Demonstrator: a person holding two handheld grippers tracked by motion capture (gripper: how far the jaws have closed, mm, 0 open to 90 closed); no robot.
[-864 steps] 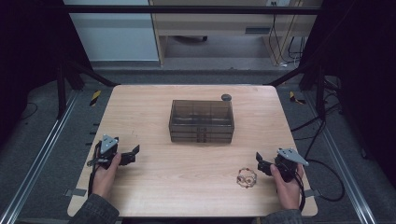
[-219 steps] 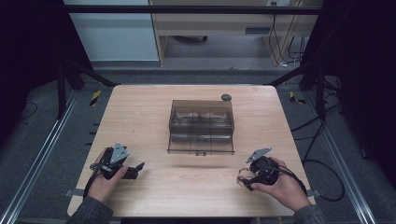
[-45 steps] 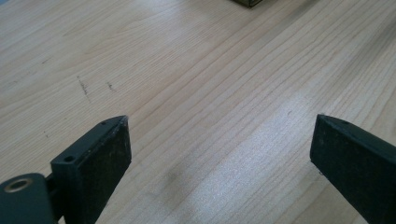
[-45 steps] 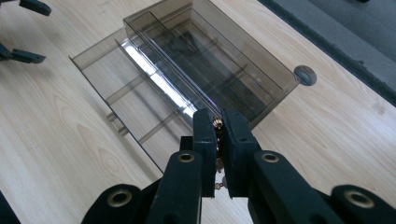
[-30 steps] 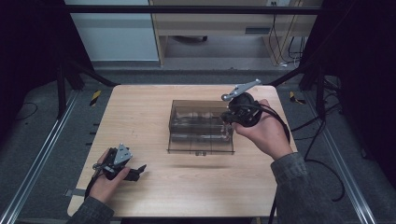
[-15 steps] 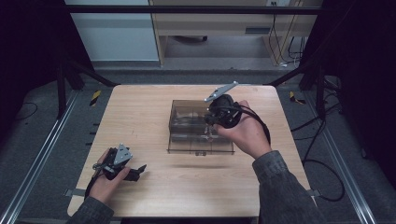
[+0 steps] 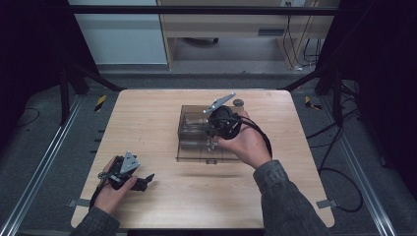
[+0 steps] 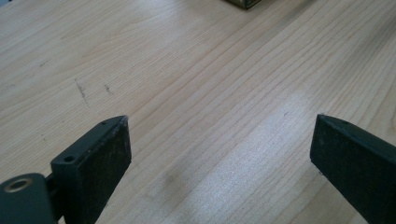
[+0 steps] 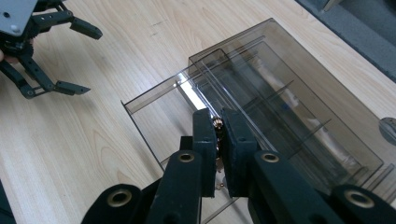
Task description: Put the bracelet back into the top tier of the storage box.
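Observation:
A smoky clear drawer box (image 7: 193, 119) stands mid-table, and its lower drawer (image 7: 194, 153) is pulled out toward the front. My right gripper (image 7: 212, 141) hangs over the box's front and the drawer, pointing down and forward. In the right gripper view its jaws (image 9: 217, 122) are shut on a small copper-coloured beaded piece (image 9: 217, 124), above the drawer (image 9: 154, 112). My left gripper (image 7: 146, 181) rests on the table at the front left, open, with nothing between its jaws (image 8: 219, 135). It also appears far off in the right gripper view (image 9: 93, 60).
A small dark round disc (image 7: 238, 103) lies on the table behind the box, also seen in the right gripper view (image 9: 388, 128). A corner of the box (image 8: 243, 3) shows ahead of the left gripper. Bare wooden tabletop (image 7: 147, 123) surrounds the box.
The right gripper has moved left and forward, from the box's right rear to above the open drawer, still holding the beaded piece. The left gripper has stayed put.

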